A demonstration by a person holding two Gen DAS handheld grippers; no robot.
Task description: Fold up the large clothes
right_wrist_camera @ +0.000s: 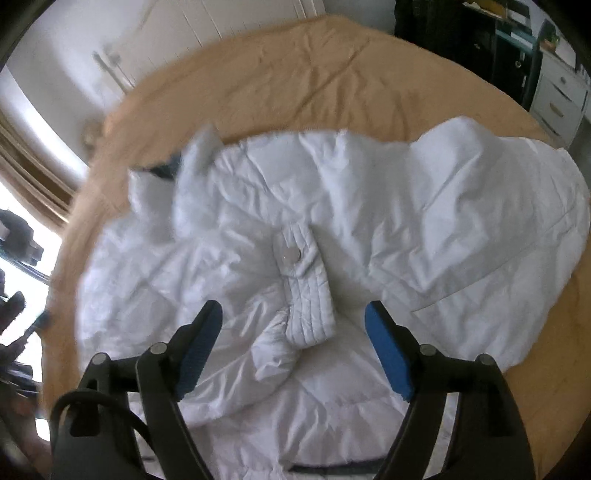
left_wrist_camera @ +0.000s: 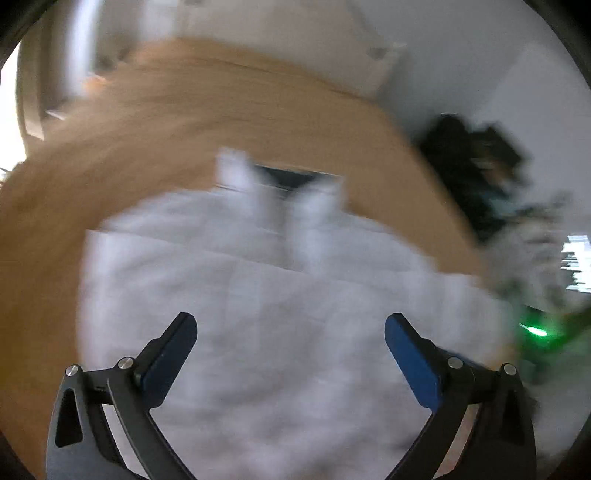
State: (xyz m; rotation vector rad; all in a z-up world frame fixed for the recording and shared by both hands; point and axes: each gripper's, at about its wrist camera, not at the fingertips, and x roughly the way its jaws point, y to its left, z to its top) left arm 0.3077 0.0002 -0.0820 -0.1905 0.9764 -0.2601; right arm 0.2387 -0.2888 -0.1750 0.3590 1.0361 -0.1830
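White quilted jacket [right_wrist_camera: 369, 221] flat on tan bed [right_wrist_camera: 295, 74], collar end far.

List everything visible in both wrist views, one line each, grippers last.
quilted jacket: one, white, spread on the bed, sleeve folded across its middle
sleeve cuff: one, white, ribbed with a snap, between the right fingers
bed cover: one, tan, under the jacket
drawer unit: one, white, far right
dark shelving: one, black, behind the bed
left gripper: one, black with blue pads, open above the jacket
right gripper: one, same colours, open
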